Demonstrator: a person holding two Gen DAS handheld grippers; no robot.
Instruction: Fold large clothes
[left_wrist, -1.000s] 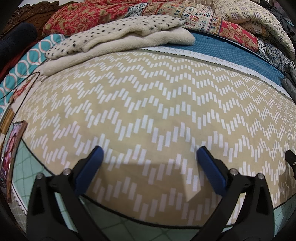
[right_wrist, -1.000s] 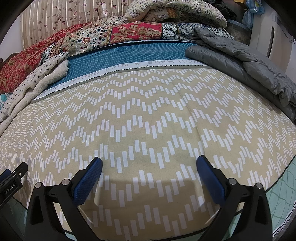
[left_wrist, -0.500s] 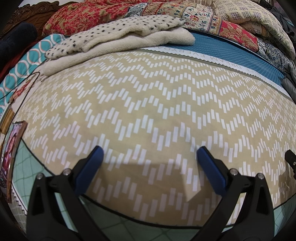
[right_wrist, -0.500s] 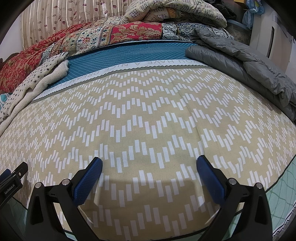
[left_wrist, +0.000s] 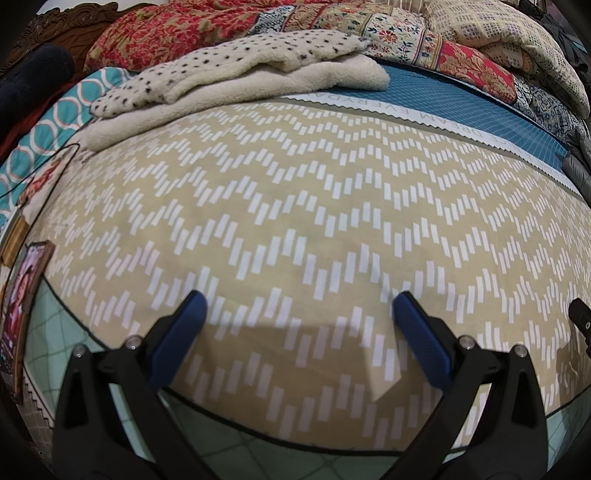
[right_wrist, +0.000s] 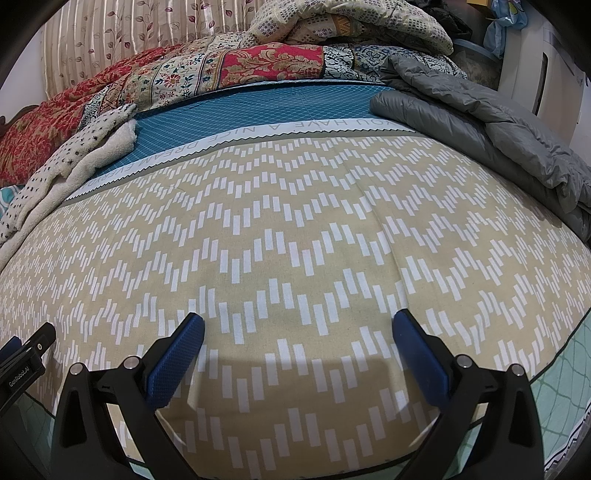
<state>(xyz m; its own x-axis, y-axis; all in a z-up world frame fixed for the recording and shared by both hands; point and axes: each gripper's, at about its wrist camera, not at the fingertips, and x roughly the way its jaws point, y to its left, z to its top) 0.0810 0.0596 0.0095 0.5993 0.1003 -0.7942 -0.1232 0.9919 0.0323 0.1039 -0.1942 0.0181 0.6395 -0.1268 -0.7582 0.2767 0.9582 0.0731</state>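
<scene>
The beige chevron cloth (left_wrist: 295, 206) is lying flat under and ahead of both grippers. The left gripper (left_wrist: 295, 314) and right gripper (right_wrist: 295, 332) are hovering with jaws spread, grasping nothing. For a clean fold, I would pinch the black-piped near hem (left_wrist: 229, 417) just behind the jaws; the teal sheet (right_wrist: 258, 110) beyond is offering free room.

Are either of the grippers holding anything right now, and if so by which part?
Nothing is held. Both the left gripper and the right gripper hang open over the flat beige chevron cloth, fingers apart.
</scene>
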